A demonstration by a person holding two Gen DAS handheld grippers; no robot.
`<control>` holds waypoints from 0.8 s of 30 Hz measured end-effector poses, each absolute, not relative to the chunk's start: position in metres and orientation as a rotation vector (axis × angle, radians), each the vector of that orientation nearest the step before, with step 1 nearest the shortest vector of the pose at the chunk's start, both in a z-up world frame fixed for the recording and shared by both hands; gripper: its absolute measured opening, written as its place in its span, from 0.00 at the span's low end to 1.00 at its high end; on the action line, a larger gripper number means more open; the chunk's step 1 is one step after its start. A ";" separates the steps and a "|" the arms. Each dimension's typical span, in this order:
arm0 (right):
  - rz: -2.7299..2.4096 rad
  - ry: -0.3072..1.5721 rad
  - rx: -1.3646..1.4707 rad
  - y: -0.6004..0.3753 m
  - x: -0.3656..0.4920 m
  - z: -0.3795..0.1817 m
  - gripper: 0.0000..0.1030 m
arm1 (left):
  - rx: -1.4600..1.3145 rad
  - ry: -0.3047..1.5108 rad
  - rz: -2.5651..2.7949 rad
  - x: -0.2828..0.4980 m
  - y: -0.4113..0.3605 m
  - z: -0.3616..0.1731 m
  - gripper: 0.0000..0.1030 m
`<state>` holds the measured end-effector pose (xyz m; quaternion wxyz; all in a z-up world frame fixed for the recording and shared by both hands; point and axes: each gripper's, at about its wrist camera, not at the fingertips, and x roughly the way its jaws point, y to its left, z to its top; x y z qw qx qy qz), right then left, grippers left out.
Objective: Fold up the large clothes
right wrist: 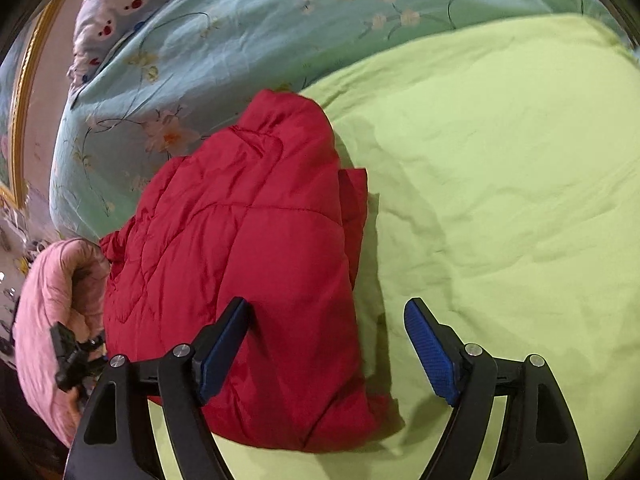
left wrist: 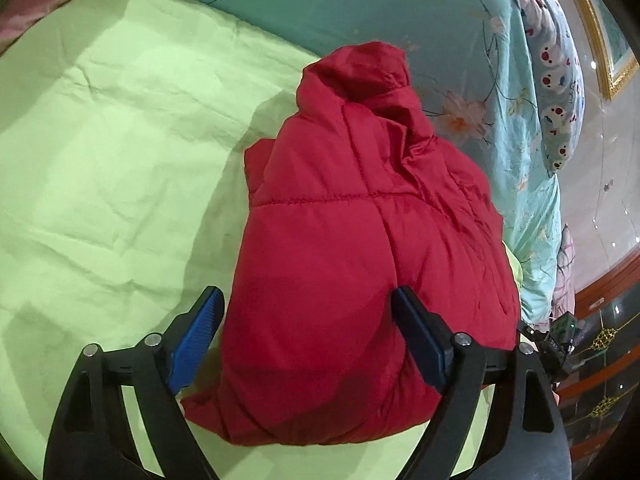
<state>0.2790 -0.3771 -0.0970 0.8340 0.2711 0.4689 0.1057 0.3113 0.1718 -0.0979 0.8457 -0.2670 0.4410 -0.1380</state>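
A red padded jacket (left wrist: 352,248) lies folded into a compact bundle on the light green sheet (left wrist: 100,140), its hood at the far end. My left gripper (left wrist: 308,312) is open and hovers over the bundle's near end, its blue pads either side of it. In the right wrist view the same jacket (right wrist: 248,264) lies left of centre on the green sheet (right wrist: 500,160). My right gripper (right wrist: 326,320) is open over the jacket's near right edge, its left finger above the fabric and its right finger above the sheet. Neither gripper holds anything.
A teal floral quilt (left wrist: 360,8) is bunched along the far side of the bed, with a bear-print pillow (left wrist: 556,92) beyond it. A pink padded sleeve (right wrist: 52,312) holding the other gripper shows at the left of the right wrist view. A dark tiled floor (left wrist: 600,360) lies past the bed's edge.
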 end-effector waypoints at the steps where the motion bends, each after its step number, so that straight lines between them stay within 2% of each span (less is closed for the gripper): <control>1: 0.231 1.004 0.594 -0.377 0.283 -0.102 0.81 | -0.566 0.932 -0.294 0.312 0.172 -0.099 0.86; 5: 0.258 1.018 0.640 -0.376 0.291 -0.110 0.85 | -0.586 0.938 -0.309 0.318 0.172 -0.105 0.91; 8: 0.308 1.048 0.683 -0.372 0.300 -0.120 0.90 | -0.640 0.961 -0.331 0.327 0.173 -0.116 1.00; 13: 0.400 1.082 0.794 -0.367 0.312 -0.140 0.93 | -0.773 0.980 -0.411 0.336 0.175 -0.137 1.00; 17: 0.430 1.073 0.838 -0.367 0.317 -0.145 0.93 | -0.754 0.957 -0.443 0.338 0.165 -0.135 1.00; 21: 0.486 1.093 0.845 -0.355 0.326 -0.148 0.90 | -0.726 0.948 -0.488 0.341 0.152 -0.131 0.89; 24: 0.490 1.095 0.839 -0.350 0.331 -0.147 0.80 | -0.742 0.939 -0.510 0.341 0.155 -0.131 0.76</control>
